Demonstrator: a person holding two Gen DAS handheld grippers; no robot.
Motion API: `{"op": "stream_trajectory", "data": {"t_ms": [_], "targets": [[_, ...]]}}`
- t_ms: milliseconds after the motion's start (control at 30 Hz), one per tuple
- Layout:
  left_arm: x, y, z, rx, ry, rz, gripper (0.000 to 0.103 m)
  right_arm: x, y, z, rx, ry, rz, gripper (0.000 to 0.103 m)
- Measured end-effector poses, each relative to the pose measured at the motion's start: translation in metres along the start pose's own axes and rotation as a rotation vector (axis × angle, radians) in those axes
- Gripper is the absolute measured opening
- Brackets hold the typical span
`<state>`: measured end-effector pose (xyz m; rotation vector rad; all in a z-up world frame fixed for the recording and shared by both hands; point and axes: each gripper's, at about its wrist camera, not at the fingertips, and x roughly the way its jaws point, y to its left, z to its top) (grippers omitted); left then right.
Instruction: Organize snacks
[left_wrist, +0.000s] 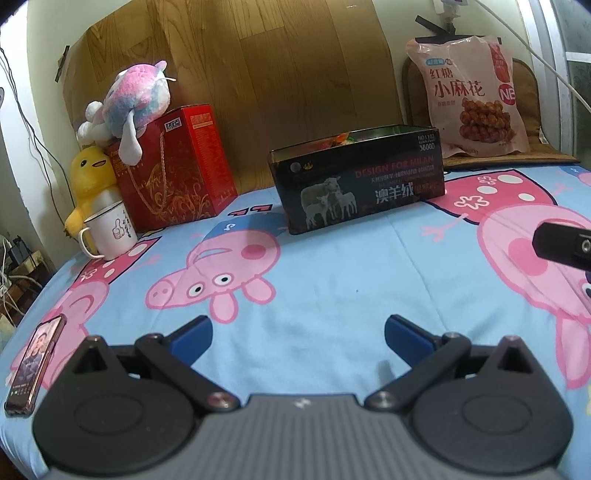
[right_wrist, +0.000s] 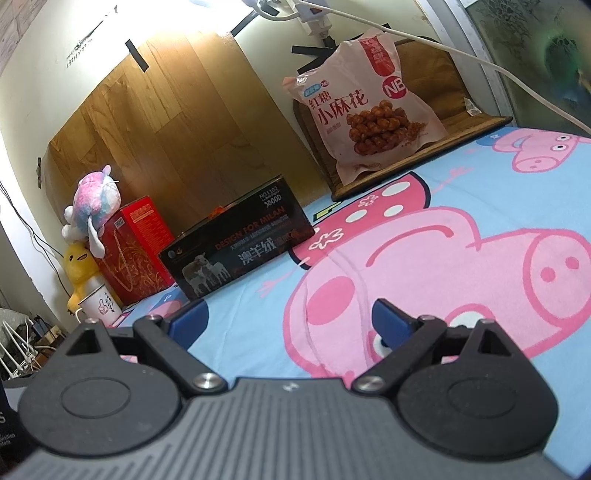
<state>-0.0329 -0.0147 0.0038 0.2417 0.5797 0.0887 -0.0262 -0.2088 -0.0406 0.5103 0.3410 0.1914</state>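
Both tools spread wide, gripping nothing: left gripper and right gripper low over the pig-print sheet.

Snack bag propped upright on a brown mat, behind and right of the black tin, well apart from both tools. Long axis roughly vertical, leaning back on the wall. Lies ahead and slightly right of the right gripper; far right and ahead of the left. Right gripper judged nearer, so likely the one to reach.

Tin open-topped, colourful packets showing over its rim; long axis across the left view, skewed in the right.

Left of tin: red box, plush toys, mug. Phone at the sheet's near left edge.

Soft, quilted surface; wood-grain panel behind.
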Motion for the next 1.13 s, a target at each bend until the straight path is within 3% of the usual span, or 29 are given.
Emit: {"op": "stream_trajectory", "data": {"t_ms": [900, 1133], "targets": [[0.0035, -0.0027, -0.0007, -0.015, 0.048, -0.060, 0.103, 0.0027, -0.0026, -0.0005, 0.009, 0.010, -0.003, 0.097], [0.0048, -0.0019, 0.0021, -0.016, 0.046, -0.129, 0.103, 0.0004, 0.0028, -0.0001, -0.035, -0.017, -0.007, 0.097]]}}
